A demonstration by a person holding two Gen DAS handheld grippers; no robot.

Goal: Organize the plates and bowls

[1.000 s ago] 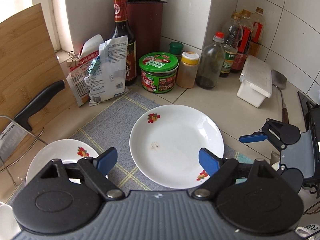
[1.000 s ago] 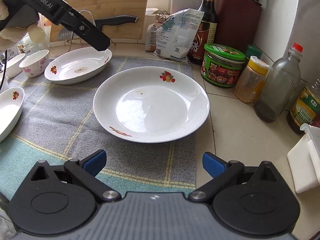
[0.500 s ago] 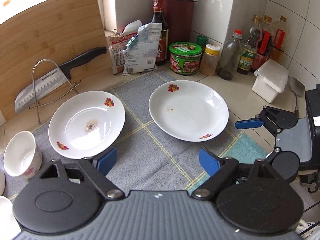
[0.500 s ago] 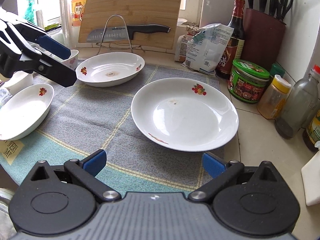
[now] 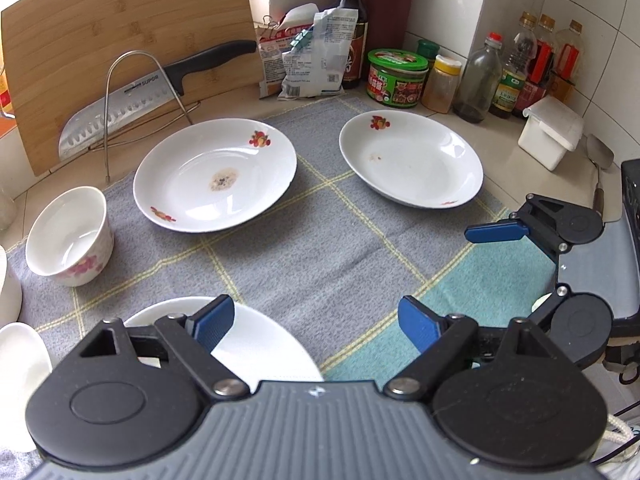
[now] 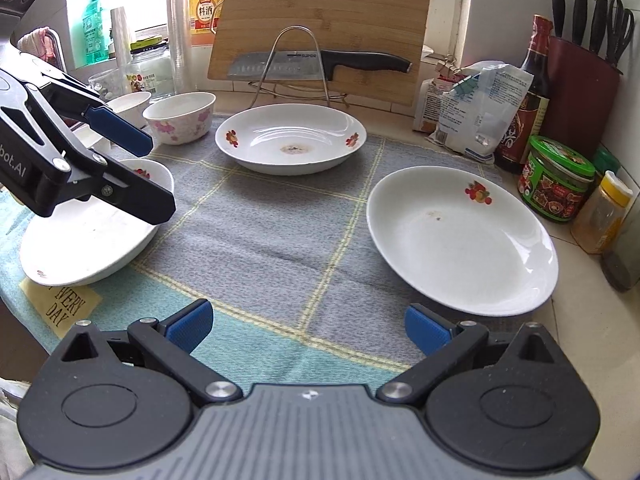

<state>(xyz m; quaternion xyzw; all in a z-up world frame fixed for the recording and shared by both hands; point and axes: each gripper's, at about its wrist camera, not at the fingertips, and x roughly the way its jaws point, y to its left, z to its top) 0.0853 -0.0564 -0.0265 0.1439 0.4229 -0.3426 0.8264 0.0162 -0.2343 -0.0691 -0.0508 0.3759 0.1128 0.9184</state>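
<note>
Tiled walls close off the back of the surface [image 5: 472,128], which carries a grey-and-teal cloth [image 5: 320,248]. From my left wrist I see my left gripper [image 5: 316,322] with its blue pads spread wide and nothing between them, held over the cloth. A near plate [image 5: 260,352] lies just under its left finger. Farther off, a stained plate [image 5: 216,174] sits left of centre and a right plate [image 5: 412,160] sits apart from it, both on the cloth. A bowl [image 5: 70,236] stands upright at the cloth's left edge. A cleaver [image 5: 132,104] rests in a wire rack against a cutting board [image 5: 120,28], and jars and bottles line the wall. My right gripper [image 5: 496,234] shows at the right edge.

From my right wrist, my right gripper [image 6: 308,326] is likewise spread wide and empty above the cloth's [image 6: 280,232] teal edge. The right plate [image 6: 460,240] lies just ahead to the right, overhanging the cloth. The stained plate [image 6: 290,138] lies farther back, the bowl [image 6: 180,118] to its left. My left gripper [image 6: 132,172] hangs over the near plate [image 6: 84,240] at left, fingers apart.
</note>
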